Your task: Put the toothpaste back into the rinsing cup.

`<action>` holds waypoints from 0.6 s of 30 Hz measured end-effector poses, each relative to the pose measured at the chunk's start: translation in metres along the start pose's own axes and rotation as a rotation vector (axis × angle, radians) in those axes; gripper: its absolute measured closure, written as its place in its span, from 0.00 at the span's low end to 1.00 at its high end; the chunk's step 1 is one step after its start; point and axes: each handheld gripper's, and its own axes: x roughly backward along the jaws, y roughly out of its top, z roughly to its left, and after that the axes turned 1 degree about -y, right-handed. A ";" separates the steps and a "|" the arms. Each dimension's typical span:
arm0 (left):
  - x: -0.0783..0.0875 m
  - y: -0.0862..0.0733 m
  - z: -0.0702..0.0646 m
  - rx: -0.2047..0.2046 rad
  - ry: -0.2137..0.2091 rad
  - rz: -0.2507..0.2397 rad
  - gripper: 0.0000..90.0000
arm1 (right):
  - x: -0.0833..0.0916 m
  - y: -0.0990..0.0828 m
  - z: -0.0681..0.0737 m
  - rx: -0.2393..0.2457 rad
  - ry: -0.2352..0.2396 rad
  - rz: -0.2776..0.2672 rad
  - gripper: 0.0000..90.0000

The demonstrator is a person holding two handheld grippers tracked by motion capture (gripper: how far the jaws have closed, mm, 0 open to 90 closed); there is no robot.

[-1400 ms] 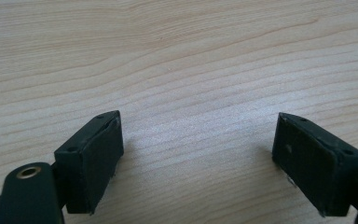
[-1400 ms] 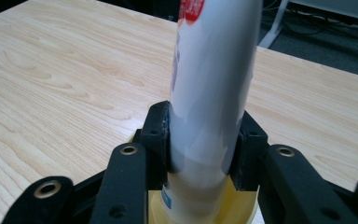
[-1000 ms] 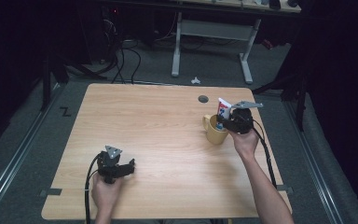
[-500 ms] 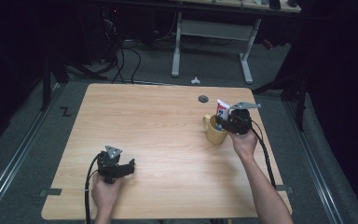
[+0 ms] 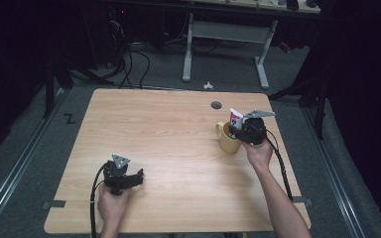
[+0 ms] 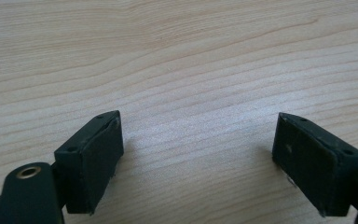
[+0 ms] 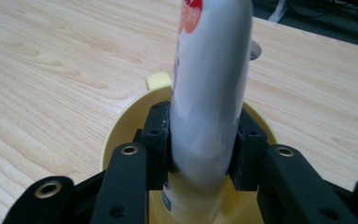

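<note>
Toothpaste-like white plastic tube [image 7: 209, 88] with a red and blue print stands upright in a round yellow ceramic mug [image 5: 226, 140], its lower end down inside the cup. The right gripper [image 7: 204, 144] clamps it: both black fingers [image 7: 156, 140] press on the tube's sides just above the mug's rim, so the fingers sit narrow, closed on the tube. In the high view the mug rests on the right half of the pale wooden desk [image 5: 168, 129], handle pointing to the left, with the right gripper [image 5: 245, 132] just beside it and the person's right hand [image 5: 258, 151] behind that. A small round dark hole [image 5: 216, 105] lies in the desk surface a little beyond the mug. The left gripper [image 5: 129, 179] rests low near the front left of the desk, well apart from the mug; its fingers [image 6: 91, 161] stand wide with bare wood between them.
</note>
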 end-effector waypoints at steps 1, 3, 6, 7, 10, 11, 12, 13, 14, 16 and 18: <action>0.000 0.000 0.000 0.000 0.000 0.000 0.18 | -0.001 -0.001 0.000 -0.002 0.000 0.006 0.72; 0.000 0.000 0.000 0.000 0.000 0.000 0.18 | -0.002 -0.002 0.001 0.002 -0.002 0.012 0.72; 0.000 0.000 0.000 -0.002 0.000 0.000 0.18 | -0.003 -0.004 0.000 -0.004 0.000 0.017 0.72; 0.000 0.000 0.000 0.000 0.000 0.000 0.18 | -0.004 -0.005 0.000 0.000 0.000 0.015 0.72; 0.000 0.000 0.000 -0.002 0.000 0.000 0.18 | -0.005 -0.007 0.001 -0.004 0.003 0.023 0.72; 0.000 0.000 0.000 0.000 0.000 0.000 0.18 | -0.005 -0.006 0.001 -0.002 0.002 0.022 0.72; 0.000 0.000 0.000 0.000 0.000 0.000 0.18 | -0.005 -0.006 0.001 0.002 0.002 0.021 0.72; 0.000 0.000 0.000 0.000 0.000 0.000 0.18 | -0.005 -0.006 0.001 0.002 0.002 0.020 0.71; 0.000 0.000 0.000 0.000 0.000 0.000 0.18 | -0.005 -0.006 0.001 0.001 0.003 0.020 0.71; 0.000 0.000 0.000 0.000 0.000 0.000 0.18 | -0.004 -0.007 0.001 0.002 0.007 0.020 0.70; 0.000 0.000 0.000 0.000 0.000 0.000 0.18 | -0.004 -0.007 0.002 0.007 0.009 0.020 0.69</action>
